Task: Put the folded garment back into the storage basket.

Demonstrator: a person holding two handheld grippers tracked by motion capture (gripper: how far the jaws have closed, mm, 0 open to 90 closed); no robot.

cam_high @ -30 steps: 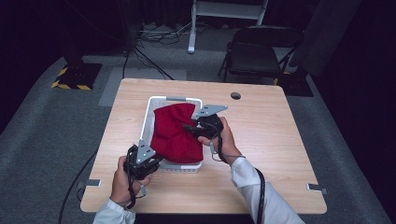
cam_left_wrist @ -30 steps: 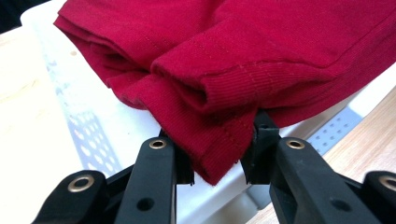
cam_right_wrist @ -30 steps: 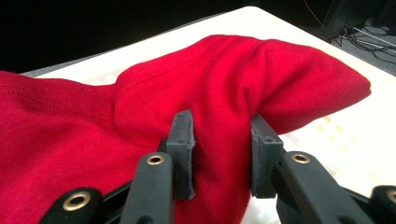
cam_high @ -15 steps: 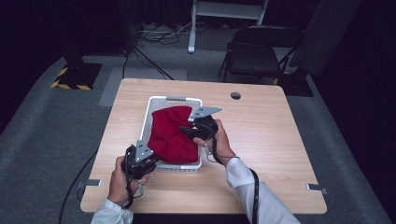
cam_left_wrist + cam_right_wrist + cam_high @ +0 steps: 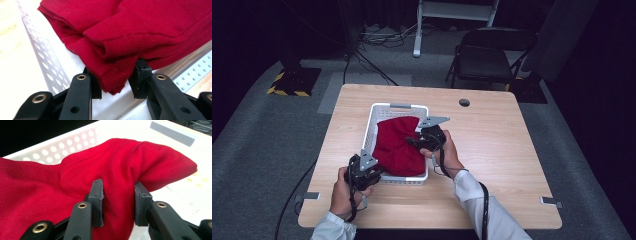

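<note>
Now the right claw [image 5: 412,141] sits lower than it did a second ago, down over the white basket [image 5: 371,122] rather than above it, and the red garment [image 5: 394,145] that rose in a hump under it lies flatter and spreads further toward the near wall. The left claw [image 5: 379,172] holds the same place at the basket's near left corner, but its jaws have just been easing apart, with the garment's hem between them.

In the right claw's own view its jaws are closed tight on a thick fold of the red garment [image 5: 120,185], the cloth bunched between the two pads [image 5: 96,195] and bulging out past them toward the basket's perforated wall [image 5: 62,147].

In the left claw's view a folded, stitched edge of the garment [image 5: 117,75] hangs down between the pads [image 5: 140,75]; the left pad touches the cloth, while a thin gap shows by the right one, so the hold is loose.

The garment lies inside the basket, which stands on the wooden counter [image 5: 512,150], with its near edge draped over the basket's front rim beside the left claw.
</note>
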